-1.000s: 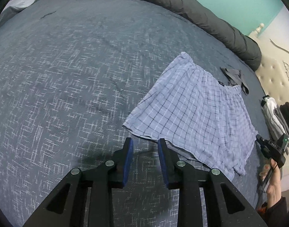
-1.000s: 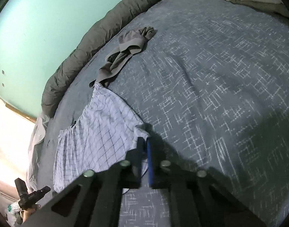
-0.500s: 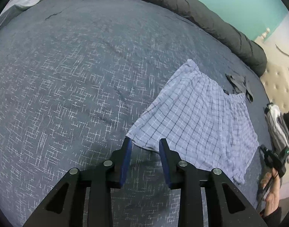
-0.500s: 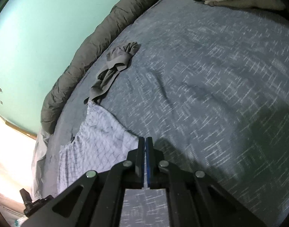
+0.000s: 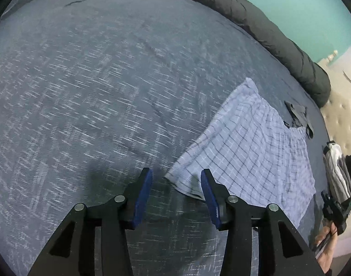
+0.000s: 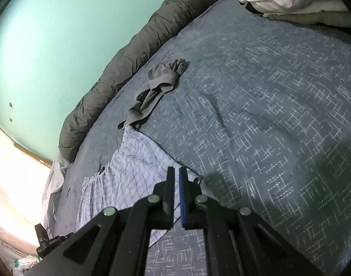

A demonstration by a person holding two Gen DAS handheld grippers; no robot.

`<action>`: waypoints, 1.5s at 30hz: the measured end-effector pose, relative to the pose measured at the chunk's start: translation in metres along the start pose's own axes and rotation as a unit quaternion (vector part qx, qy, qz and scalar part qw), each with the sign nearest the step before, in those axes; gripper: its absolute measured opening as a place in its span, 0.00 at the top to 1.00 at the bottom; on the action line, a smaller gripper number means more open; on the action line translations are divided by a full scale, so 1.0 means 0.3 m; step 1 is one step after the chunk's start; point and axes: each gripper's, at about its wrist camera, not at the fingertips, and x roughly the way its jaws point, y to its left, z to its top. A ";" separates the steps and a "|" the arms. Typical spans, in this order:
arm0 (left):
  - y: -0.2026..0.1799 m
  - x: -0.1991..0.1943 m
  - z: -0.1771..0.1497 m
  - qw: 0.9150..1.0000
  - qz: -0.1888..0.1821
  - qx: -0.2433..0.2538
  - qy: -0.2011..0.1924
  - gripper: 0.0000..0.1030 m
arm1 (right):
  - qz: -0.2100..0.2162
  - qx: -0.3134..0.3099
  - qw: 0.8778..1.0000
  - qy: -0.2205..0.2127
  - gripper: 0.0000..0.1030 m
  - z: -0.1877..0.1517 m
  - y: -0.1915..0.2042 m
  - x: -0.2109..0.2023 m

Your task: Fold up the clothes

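the plaid shorts (image 5: 251, 151) lie spread flat on the bed (image 5: 95, 87). over the last second the left gripper (image 5: 175, 184) has widened its jaws and closed in on the near corner, now straddling it without holding it. the right gripper (image 6: 176, 179) has pinched nearly shut over the opposite corner; whether it holds cloth cannot be told. judgement: a two-corner lift for a fold is being set up.

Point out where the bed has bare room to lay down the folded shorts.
The widest bare stretch of bedspread lies left of the checked shorts, bounded behind by the rolled dark duvet. It is crowded right of the shorts: a crumpled grey garment touches their waistband, with stacked clothes beyond.
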 end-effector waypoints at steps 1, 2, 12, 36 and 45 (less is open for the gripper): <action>-0.005 0.005 -0.003 1.000 0.001 0.002 0.001 0.54 | 0.001 0.002 1.000 0.001 0.96 0.000 -0.004 0.001; -0.008 0.009 -0.005 1.000 0.001 0.003 0.001 0.56 | 0.002 0.004 1.000 0.001 0.96 0.001 -0.007 0.001; -0.059 0.004 -0.012 1.000 -0.006 0.028 0.000 0.92 | 0.012 -0.005 1.000 0.004 0.96 -0.003 0.007 0.003; -0.478 -0.138 0.043 0.990 -0.068 0.117 -0.028 0.93 | 0.028 -0.015 0.999 0.002 0.96 0.005 0.021 -0.006; -0.811 -0.128 0.062 0.978 -0.111 0.174 -0.021 0.93 | 0.042 -0.006 0.999 -0.001 0.96 0.016 0.002 -0.035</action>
